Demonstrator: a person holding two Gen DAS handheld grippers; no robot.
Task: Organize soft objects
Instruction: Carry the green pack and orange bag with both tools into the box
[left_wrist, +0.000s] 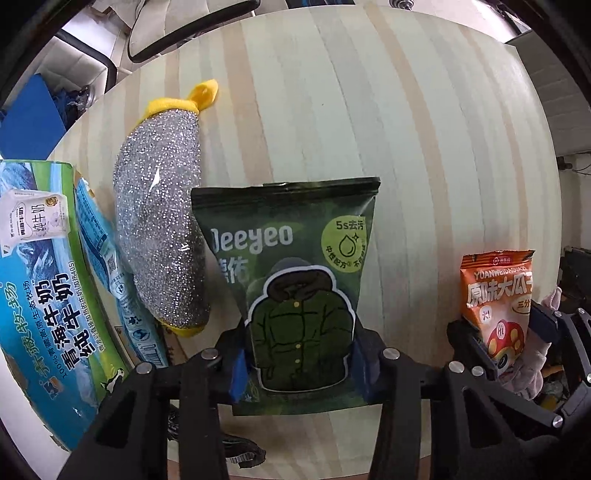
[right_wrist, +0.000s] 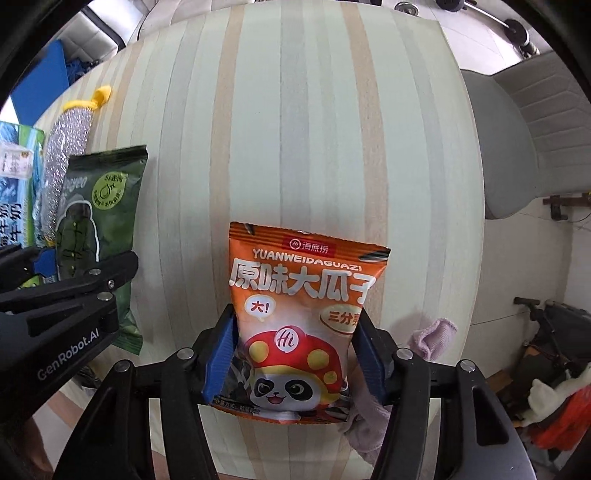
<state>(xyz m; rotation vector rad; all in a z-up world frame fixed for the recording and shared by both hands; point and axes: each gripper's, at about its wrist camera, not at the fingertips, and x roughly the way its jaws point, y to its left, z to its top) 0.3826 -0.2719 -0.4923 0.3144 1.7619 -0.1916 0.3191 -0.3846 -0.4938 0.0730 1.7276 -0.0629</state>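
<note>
On a pale striped wooden table, a dark green pouch printed with a padded coat serves as the landmark. The left gripper clamps this pouch by its lower part, blue pads pressed against both side edges, jaws closed on it. Just to the left of the green pouch, touching its edge, lies a silver glittery plush shaped like a banana with a yellow tip pointing away. Further left of the pouch, past the plush, stands a blue and green milk carton box, with a blue-printed packet wedged between the box and the plush.

To the right of the green pouch, apart from it, an orange snack bag showing a panda in a red mushroom cap sits between the fingers of the right gripper. Its blue pads press on the bag's two sides, so these jaws grip the bag. A pale pink cloth lies beside and partly under the orange bag, on its far side from the green pouch.
</note>
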